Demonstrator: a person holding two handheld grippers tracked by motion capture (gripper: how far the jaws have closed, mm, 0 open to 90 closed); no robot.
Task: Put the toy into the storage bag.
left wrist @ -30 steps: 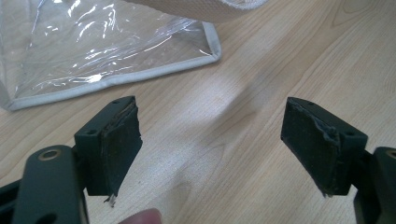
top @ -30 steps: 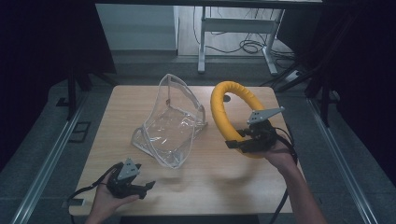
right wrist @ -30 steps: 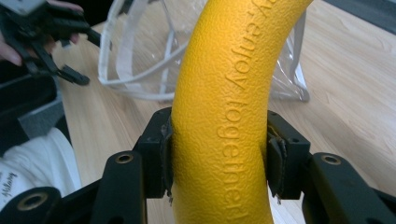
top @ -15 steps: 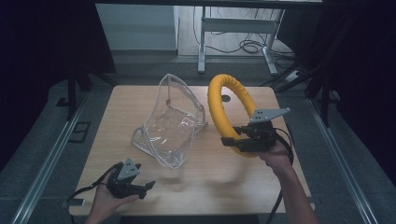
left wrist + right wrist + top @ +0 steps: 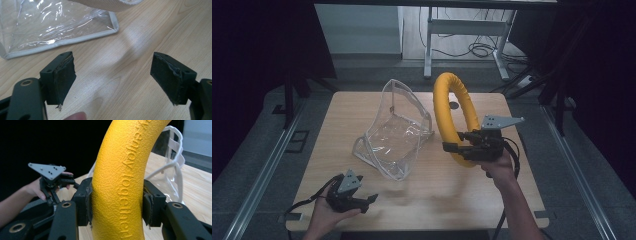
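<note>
Wooden table (image 5: 422,185), textured yellow ring (image 5: 451,107) with embossed, perhaps partial, lettering

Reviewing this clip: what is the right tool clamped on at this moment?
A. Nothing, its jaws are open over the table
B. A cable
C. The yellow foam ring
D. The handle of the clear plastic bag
C: in the right gripper view the jaws of the right tool press on both sides of the yellow foam ring, which the high view shows held upright above the table.
</note>
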